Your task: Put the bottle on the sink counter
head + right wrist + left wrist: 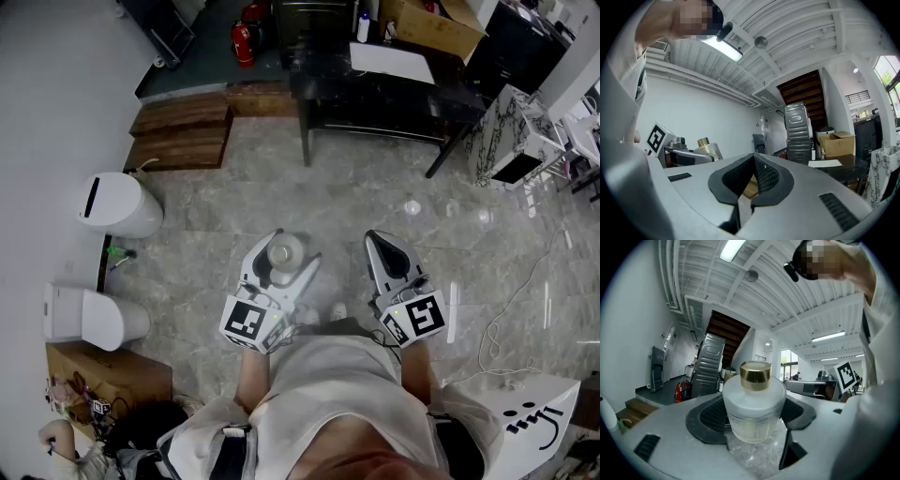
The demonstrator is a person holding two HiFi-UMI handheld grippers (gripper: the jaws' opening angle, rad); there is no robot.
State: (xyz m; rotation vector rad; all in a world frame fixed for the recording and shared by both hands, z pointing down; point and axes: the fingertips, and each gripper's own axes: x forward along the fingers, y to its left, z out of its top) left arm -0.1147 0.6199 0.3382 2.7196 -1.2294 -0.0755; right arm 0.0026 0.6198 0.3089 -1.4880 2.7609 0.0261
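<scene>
Head view: left gripper point(289, 249) clamps the bottle point(281, 255) upright over a grey stone floor point(206, 244), with the right gripper point(373, 238) beside it. No sink counter shows, only a dark table point(375, 89), steps point(183, 127) and a white bin point(117, 204).

Left gripper view: jaws stand wide, pads pressed on the frosted body below the gold cap point(755, 372). Best to hold that squeeze firm and carry the bottle level.

Right gripper view: jaws nearly together with nothing between them. It should stay clear of the bottle.

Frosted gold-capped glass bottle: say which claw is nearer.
Left. The left claw grips the frosted gold-capped glass bottle; the right claw is shut, empty, apart beside it.
</scene>
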